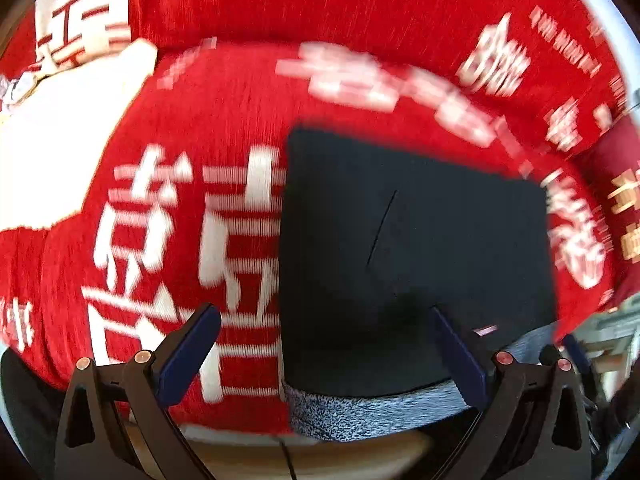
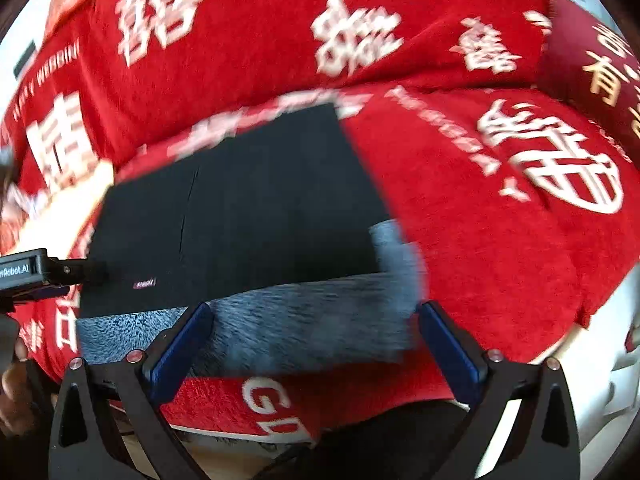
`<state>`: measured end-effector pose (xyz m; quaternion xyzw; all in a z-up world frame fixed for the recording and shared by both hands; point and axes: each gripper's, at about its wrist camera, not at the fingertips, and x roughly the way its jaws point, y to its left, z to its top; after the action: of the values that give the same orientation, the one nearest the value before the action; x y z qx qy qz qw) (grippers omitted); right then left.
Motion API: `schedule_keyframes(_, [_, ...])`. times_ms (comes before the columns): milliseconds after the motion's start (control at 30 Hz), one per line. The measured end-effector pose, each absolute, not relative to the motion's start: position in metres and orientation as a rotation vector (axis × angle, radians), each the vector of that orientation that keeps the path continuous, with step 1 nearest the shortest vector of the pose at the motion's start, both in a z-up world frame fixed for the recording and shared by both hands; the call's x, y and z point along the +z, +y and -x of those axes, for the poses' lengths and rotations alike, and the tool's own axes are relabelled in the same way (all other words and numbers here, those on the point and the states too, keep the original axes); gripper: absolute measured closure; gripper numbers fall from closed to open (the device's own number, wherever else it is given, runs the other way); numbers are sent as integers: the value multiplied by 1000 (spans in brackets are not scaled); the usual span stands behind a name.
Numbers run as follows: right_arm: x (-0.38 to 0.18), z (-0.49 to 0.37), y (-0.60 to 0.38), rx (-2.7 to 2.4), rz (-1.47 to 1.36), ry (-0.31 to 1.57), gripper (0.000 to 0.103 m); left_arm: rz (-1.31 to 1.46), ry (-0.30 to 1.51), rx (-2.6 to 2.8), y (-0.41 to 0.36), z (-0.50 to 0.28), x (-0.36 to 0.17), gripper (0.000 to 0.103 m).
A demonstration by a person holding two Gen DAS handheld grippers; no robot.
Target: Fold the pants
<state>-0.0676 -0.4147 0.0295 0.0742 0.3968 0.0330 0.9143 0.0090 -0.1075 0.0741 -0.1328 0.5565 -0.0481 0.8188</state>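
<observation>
The black pants point(image 1: 416, 248) lie folded into a flat rectangle on the red cover, with a grey fleecy lining point(image 1: 360, 412) showing along the near edge. My left gripper point(image 1: 324, 320) is open and empty just above the fold's near left corner. In the right wrist view the same black pants point(image 2: 248, 216) lie ahead, their grey lining point(image 2: 296, 328) between my open fingers. My right gripper point(image 2: 312, 320) is open and holds nothing. The left gripper's body point(image 2: 28, 272) shows at the left edge of that view.
A red cover with white characters point(image 1: 208, 128) drapes the sofa seat and backrest. A white cloth point(image 1: 60, 140) lies at the left. A dark red cushion with gold lettering point(image 2: 592, 68) sits at the right. The seat's front edge point(image 2: 272, 408) is just below my fingers.
</observation>
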Motion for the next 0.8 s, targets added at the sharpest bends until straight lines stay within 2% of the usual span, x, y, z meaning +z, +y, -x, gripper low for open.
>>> schedule_keyframes(67, [40, 70, -450, 112, -264, 773, 0, 326, 1111, -146, -89, -8, 84, 0])
schedule_keyframes(167, [36, 52, -480, 147, -381, 803, 0, 439, 1199, -251, -74, -21, 64, 0])
schedule_keyframes(433, [15, -26, -442, 332, -278, 919, 0, 499, 1282, -351, -79, -42, 17, 0])
schedule_keyframes(567, [-5, -47, -428, 426, -274, 1001, 0, 470, 1248, -405, -92, -46, 17, 0])
schedule_keyframes(800, [-7, -57, -415, 449, -271, 985, 0, 353, 1203, -389, -130, -53, 20, 0])
